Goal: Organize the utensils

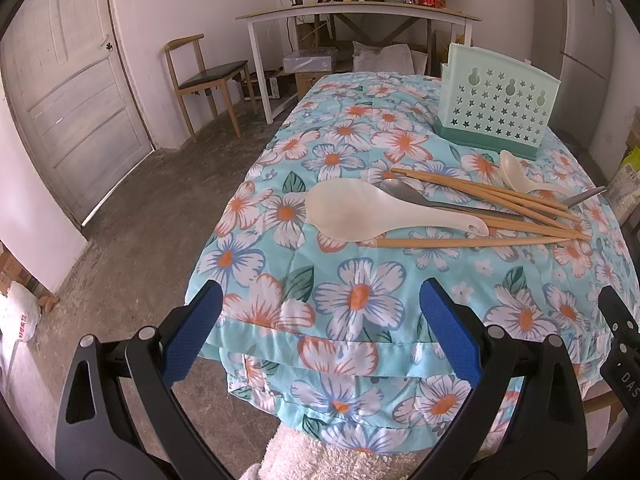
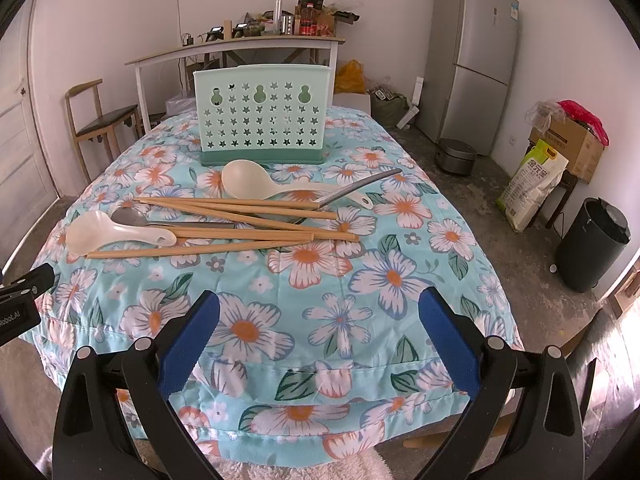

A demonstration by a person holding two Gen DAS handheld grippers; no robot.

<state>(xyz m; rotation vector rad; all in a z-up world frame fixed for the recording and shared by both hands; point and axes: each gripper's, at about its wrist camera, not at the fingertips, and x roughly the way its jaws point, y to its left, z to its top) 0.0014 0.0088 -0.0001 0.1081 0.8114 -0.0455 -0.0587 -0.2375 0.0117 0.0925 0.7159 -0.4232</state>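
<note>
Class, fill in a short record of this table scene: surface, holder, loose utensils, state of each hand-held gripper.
surface: floral tablecloth
holder: green utensil caddy, upright at the far end, nothing seen inside
loose utensils: white spoon, cream ladle, wooden chopsticks, metal spoon, piled together
left hand-held gripper: open, empty
right hand-held gripper: open, empty

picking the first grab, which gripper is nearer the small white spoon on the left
Left. The left gripper faces the spoon almost straight ahead; for the right gripper it lies far left.
</note>
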